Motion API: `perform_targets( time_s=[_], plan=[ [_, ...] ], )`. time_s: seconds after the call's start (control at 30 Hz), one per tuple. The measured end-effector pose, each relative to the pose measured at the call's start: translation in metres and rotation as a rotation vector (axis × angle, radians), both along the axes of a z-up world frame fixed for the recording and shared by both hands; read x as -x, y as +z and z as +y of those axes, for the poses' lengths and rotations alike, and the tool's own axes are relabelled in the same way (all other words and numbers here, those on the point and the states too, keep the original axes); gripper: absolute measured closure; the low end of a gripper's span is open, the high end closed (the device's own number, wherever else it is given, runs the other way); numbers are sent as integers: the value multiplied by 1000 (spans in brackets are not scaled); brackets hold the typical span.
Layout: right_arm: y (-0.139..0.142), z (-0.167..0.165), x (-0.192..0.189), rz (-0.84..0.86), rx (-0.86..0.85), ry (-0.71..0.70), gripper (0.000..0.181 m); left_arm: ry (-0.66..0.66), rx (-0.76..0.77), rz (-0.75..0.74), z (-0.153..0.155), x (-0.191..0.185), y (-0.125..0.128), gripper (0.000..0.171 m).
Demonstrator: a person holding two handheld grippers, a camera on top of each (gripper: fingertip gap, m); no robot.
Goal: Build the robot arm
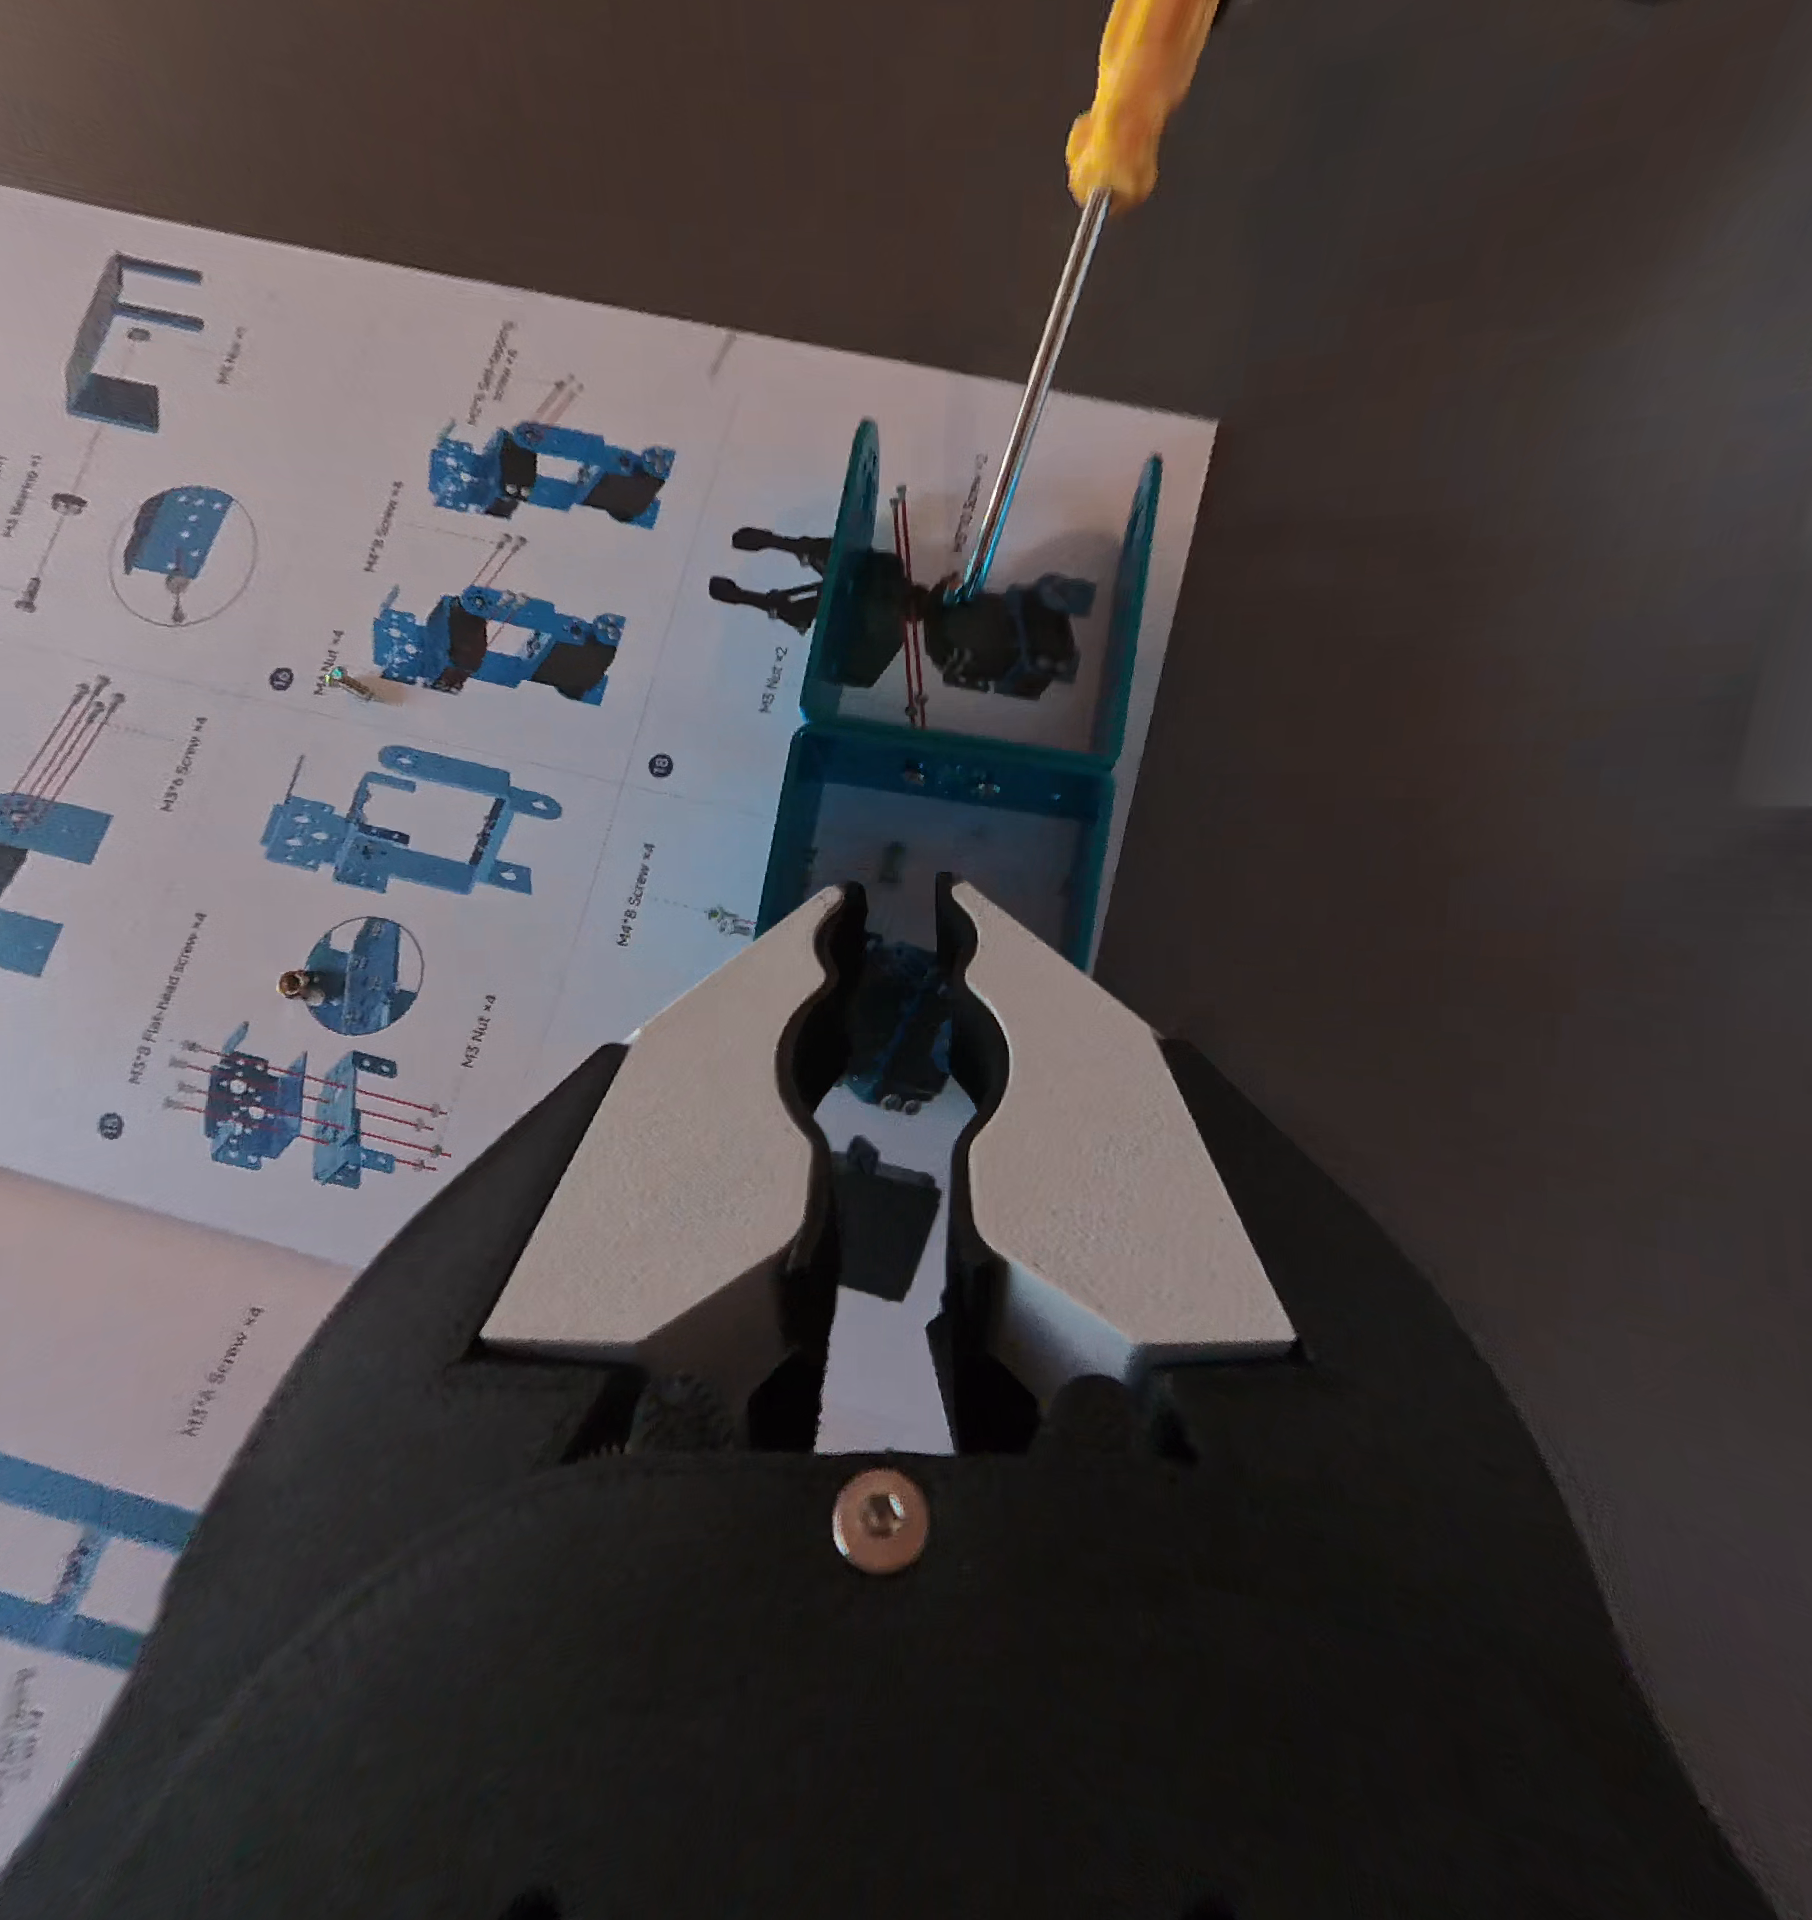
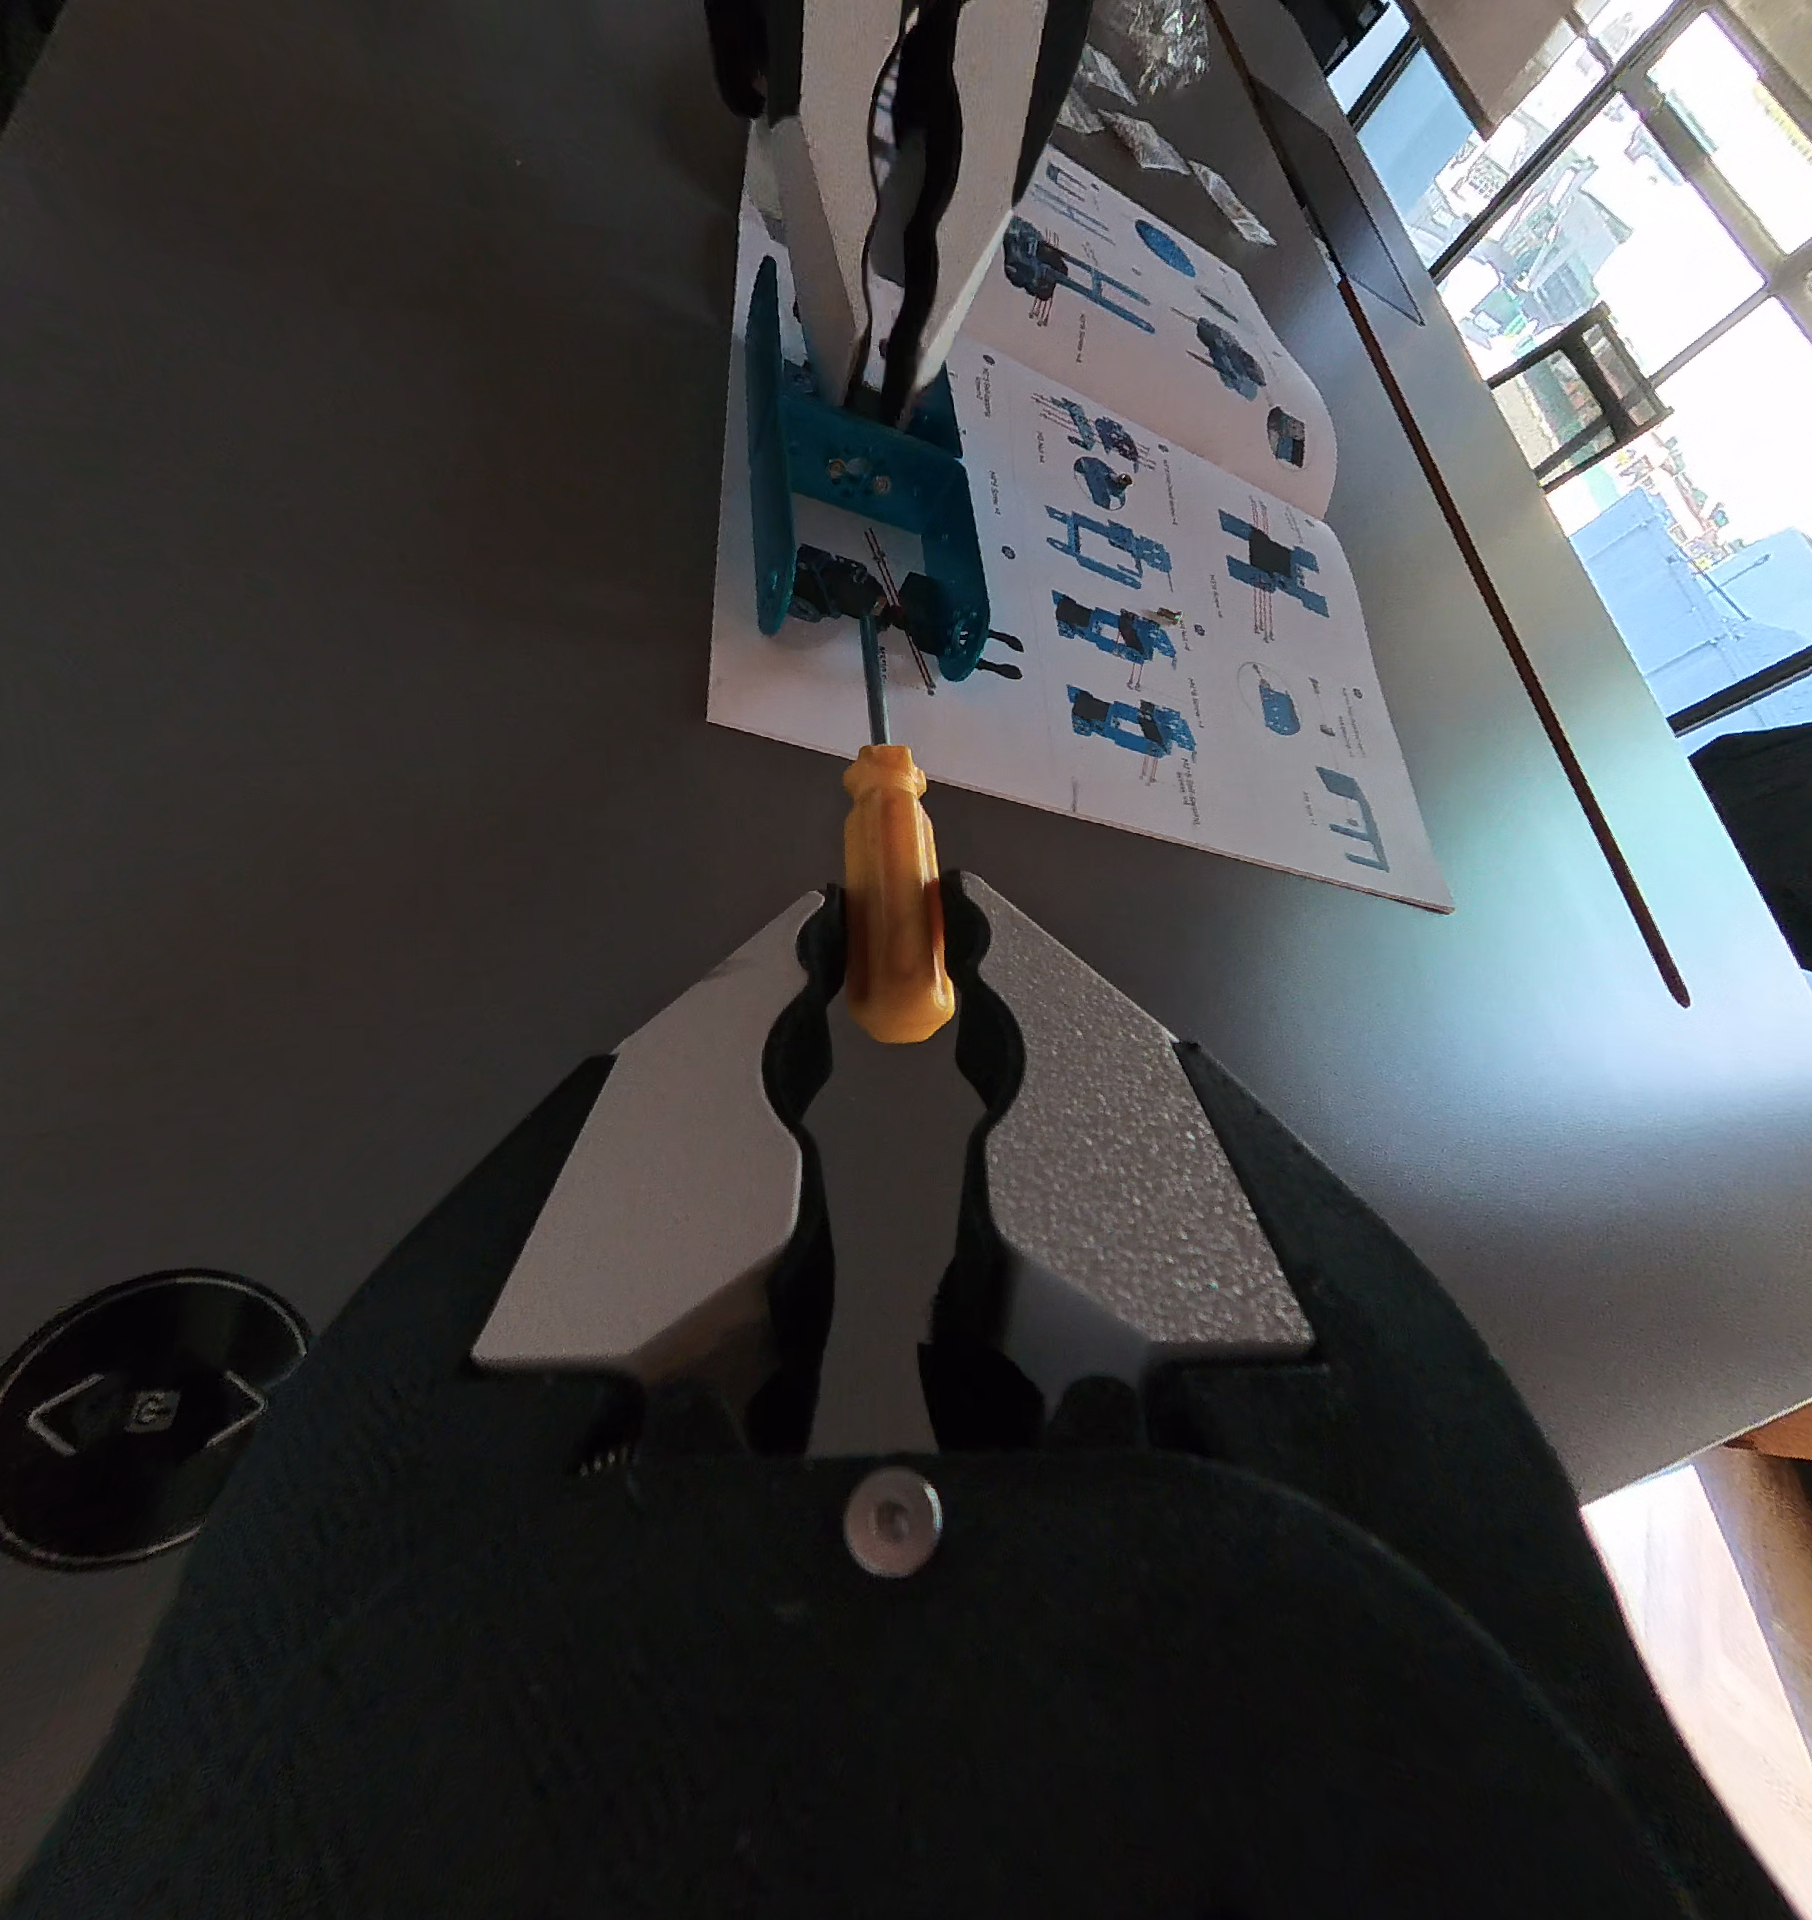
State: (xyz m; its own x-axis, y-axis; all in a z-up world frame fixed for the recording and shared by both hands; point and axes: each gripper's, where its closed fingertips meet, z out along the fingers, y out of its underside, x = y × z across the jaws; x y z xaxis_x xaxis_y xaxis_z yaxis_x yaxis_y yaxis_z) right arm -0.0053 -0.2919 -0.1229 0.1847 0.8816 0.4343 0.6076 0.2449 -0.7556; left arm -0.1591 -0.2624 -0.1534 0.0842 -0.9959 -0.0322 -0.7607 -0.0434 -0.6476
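A teal metal bracket assembly of two U-shaped halves lies on a printed instruction sheet. A black servo-like part sits in its far half. My left gripper has its tips inside the near half, jaws a narrow gap apart; I cannot tell whether they clamp anything. It shows from above in the right wrist view. My right gripper is shut on the yellow handle of a screwdriver. The screwdriver's tip rests on the black part in the bracket; the shaft slants down into it.
A small loose screw and a brass standoff lie on the sheet. Small clear bags lie at the far end of the grey table. A round black cable port sits near me. Windows are to the right. The tips of one gripper are about 15 cm away from the tips of the other.
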Motion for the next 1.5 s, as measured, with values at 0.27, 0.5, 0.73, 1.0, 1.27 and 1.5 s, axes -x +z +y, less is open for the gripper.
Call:
perform_targets(
  time_s=[0.27, 0.5, 0.73, 1.0, 1.27, 1.5],
  plan=[
    [0, -2, 0, -12, 5, -14, 163, -81, -37, 16, 1, -3, -5, 160],
    [-2, -2, -1, -10, 10, -27, 163, -112, -45, 14, 1, -4, -6, 169],
    [-2, -1, -2, 0, 5, -32, 163, -98, -57, -13, 0, -4, -5, 169],
    [-4, 1, -2, 9, 5, -23, 163, -29, 102, -161, -9, -15, 16, 169],
    [-6, 1, -1, 6, 3, -16, 163, 7, 219, -212, -6, -17, 14, 169],
    [-10, 3, -2, -20, 11, -20, 163, -6, 241, -226, -7, -20, 13, 169]
  ],
)
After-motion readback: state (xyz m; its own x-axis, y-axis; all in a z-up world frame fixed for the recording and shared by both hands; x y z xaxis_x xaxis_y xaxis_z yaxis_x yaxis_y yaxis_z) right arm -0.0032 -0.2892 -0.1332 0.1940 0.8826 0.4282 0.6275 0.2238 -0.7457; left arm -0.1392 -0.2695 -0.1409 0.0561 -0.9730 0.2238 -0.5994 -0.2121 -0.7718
